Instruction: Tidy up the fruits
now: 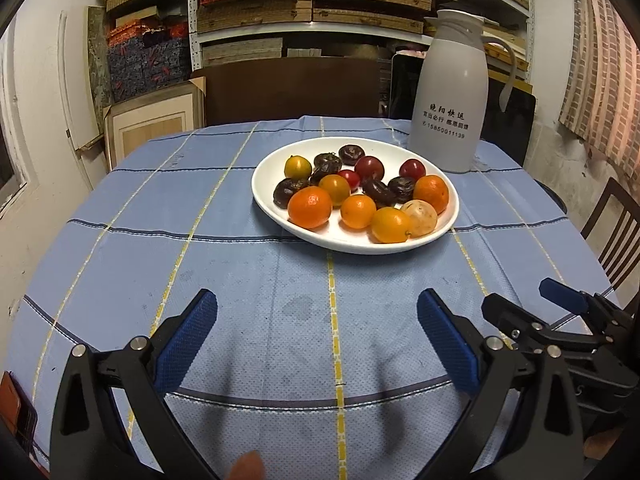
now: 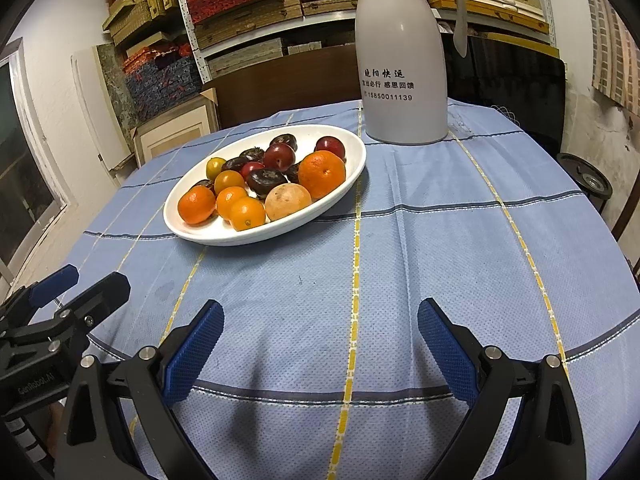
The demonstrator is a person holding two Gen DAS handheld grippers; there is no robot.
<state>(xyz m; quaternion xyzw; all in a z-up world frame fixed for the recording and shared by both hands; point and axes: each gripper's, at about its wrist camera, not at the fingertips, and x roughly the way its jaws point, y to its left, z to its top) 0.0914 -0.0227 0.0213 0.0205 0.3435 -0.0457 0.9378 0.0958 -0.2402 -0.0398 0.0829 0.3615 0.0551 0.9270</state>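
Two grippers hover low over the near part of the table, both with jaws spread wide and holding nothing: the left gripper and, just to its right, the right gripper. Farther back a white plate carries the fruits, oranges, red plums and dark ones piled together. A grey jug stands just beyond the plate's far right.
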